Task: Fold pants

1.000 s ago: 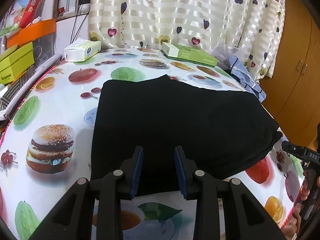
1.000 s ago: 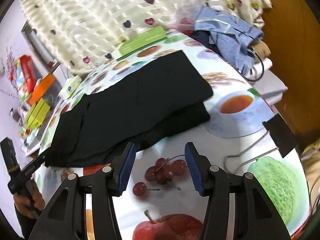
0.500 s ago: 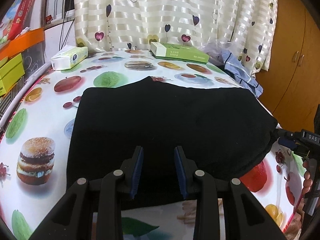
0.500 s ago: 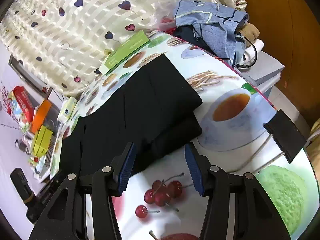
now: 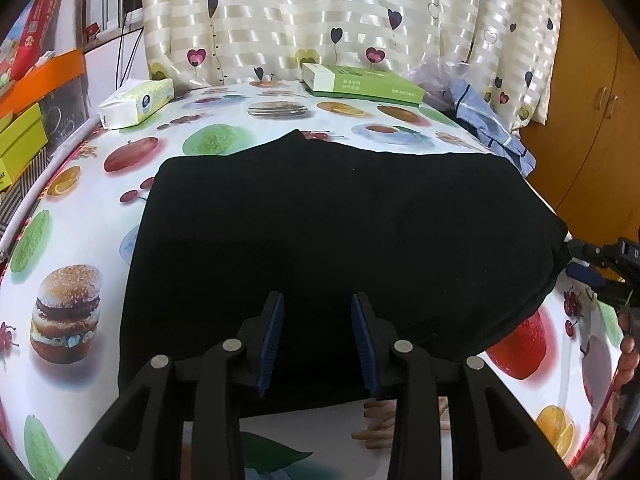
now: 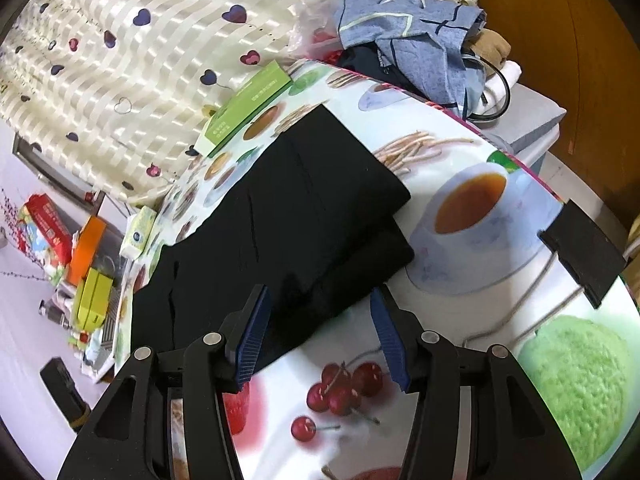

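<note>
Black pants [image 5: 340, 232] lie folded lengthwise on a table with a fruit-and-food print cloth [image 5: 68, 264]. My left gripper [image 5: 318, 340] is open and empty, its fingers just above the near edge of the pants. In the right wrist view the pants [image 6: 288, 224] run from the leg ends to the far left. My right gripper [image 6: 320, 332] is open and empty, low over the leg-end edge. It also shows in the left wrist view [image 5: 600, 264], at the right end of the pants.
A green box [image 5: 360, 84] and a tissue pack [image 5: 136, 102] sit at the table's far side by the curtain. A blue garment pile [image 6: 408, 44] lies past the right end. A black binder clip [image 6: 580, 252] grips the cloth's edge. Boxes [image 5: 20, 140] stand at the left.
Both grippers have moved in toward the pants. The left one now reaches over the near edge; the right one has closed in on the leg end. Both stay open.
</note>
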A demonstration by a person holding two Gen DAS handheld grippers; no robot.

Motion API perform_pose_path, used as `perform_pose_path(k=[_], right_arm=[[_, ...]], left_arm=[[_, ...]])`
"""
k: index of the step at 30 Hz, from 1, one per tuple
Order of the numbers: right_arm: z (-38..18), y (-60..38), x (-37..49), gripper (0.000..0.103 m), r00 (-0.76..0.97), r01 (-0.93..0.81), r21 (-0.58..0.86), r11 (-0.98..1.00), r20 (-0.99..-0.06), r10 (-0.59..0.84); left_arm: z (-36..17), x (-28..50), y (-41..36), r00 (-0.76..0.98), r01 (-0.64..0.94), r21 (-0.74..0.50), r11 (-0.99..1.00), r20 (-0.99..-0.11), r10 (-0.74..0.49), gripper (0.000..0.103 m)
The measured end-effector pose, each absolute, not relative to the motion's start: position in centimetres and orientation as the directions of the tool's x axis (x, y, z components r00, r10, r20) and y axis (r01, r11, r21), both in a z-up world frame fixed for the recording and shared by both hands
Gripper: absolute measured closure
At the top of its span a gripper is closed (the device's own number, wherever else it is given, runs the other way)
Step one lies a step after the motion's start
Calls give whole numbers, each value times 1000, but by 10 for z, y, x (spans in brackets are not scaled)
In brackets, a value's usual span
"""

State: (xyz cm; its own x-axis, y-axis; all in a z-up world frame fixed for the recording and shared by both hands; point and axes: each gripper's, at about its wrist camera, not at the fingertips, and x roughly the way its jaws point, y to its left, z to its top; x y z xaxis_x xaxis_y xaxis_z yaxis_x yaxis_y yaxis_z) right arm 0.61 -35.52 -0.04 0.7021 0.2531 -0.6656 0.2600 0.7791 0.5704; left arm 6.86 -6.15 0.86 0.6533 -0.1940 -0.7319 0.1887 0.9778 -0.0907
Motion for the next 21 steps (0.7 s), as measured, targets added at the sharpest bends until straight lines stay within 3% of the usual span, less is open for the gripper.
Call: perform_pose_path(k=[21], right_arm=[[3,-359,8,50,713,306,553,775,-672,198]], left_arm=[[10,60,-63,645,234,-111,966,-726,-240,62]])
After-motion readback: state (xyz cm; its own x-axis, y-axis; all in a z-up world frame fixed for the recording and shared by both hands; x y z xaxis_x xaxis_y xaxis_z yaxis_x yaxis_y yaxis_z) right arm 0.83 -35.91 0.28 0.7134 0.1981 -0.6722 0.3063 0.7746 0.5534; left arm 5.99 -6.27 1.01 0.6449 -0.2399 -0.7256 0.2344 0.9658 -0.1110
